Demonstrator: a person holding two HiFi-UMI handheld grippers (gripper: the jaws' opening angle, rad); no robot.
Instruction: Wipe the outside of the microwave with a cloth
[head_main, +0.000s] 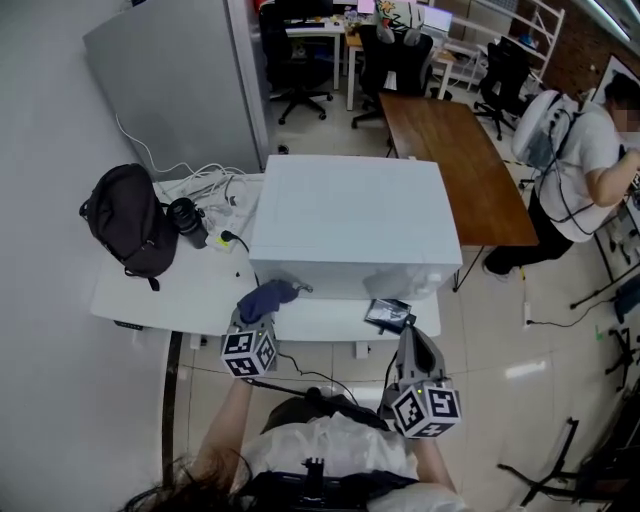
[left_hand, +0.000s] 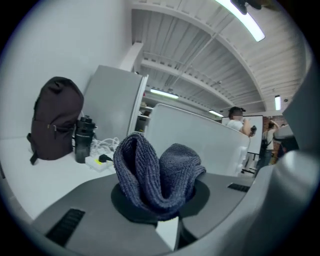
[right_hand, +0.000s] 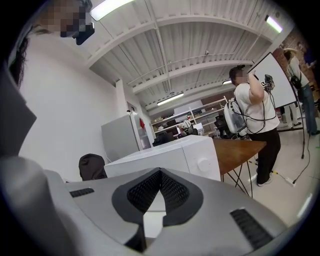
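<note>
A white microwave (head_main: 350, 225) stands on a white table (head_main: 170, 295), its front facing me. My left gripper (head_main: 262, 305) is shut on a dark blue knitted cloth (head_main: 268, 298), held just left of the microwave's front lower corner. In the left gripper view the cloth (left_hand: 157, 175) bulges up from between the jaws, with the microwave (left_hand: 200, 142) behind it. My right gripper (head_main: 408, 340) is shut with nothing in it, below the microwave's front right. The right gripper view shows the microwave (right_hand: 170, 157) with its round knob (right_hand: 202, 164) ahead.
A black backpack (head_main: 128, 218), a dark bottle (head_main: 188, 222), a power strip and white cables (head_main: 215, 185) lie left of the microwave. A small dark device (head_main: 388, 315) sits on the table's front edge. A wooden table (head_main: 455, 165) and a person (head_main: 580, 165) are at the right.
</note>
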